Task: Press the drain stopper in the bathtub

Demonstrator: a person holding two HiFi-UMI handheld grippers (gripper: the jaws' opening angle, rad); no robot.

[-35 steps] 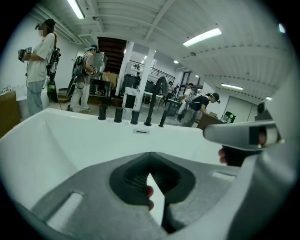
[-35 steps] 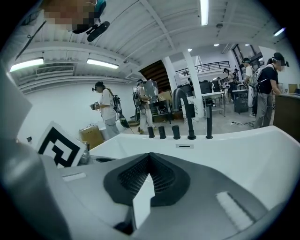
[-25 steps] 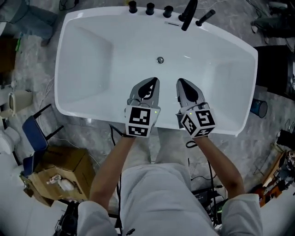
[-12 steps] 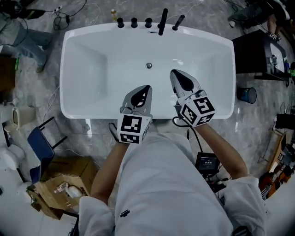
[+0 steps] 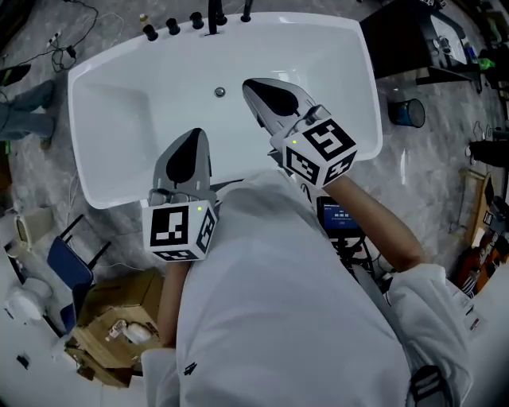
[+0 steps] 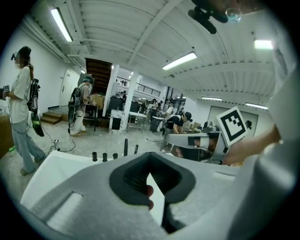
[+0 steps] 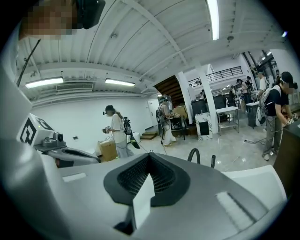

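The white bathtub (image 5: 103, 119) fills the top of the head view, with the small round metal drain stopper (image 5: 219, 92) in its floor. My right gripper (image 5: 251, 85) is held above the tub, its tip just right of the stopper in the picture, jaws shut and empty. My left gripper (image 5: 194, 135) hovers over the tub's near side, also shut with nothing in it. Both gripper views look level across the room: the left gripper (image 6: 150, 158) sees the tub's rim (image 6: 51, 161), and the right gripper (image 7: 150, 158) sees the faucet spout (image 7: 193, 154).
Black faucet knobs and spout (image 5: 195, 17) line the tub's far rim. A cardboard box (image 5: 111, 318) and a blue chair (image 5: 64, 262) stand at the left, a blue bucket (image 5: 409, 111) and a dark table (image 5: 402, 36) at the right. People (image 6: 21, 108) stand in the room.
The head view has swung, so the tub sits higher and further left. Both grippers have risen toward the camera; the right one moved forward beside the drain stopper, the left one stayed back.
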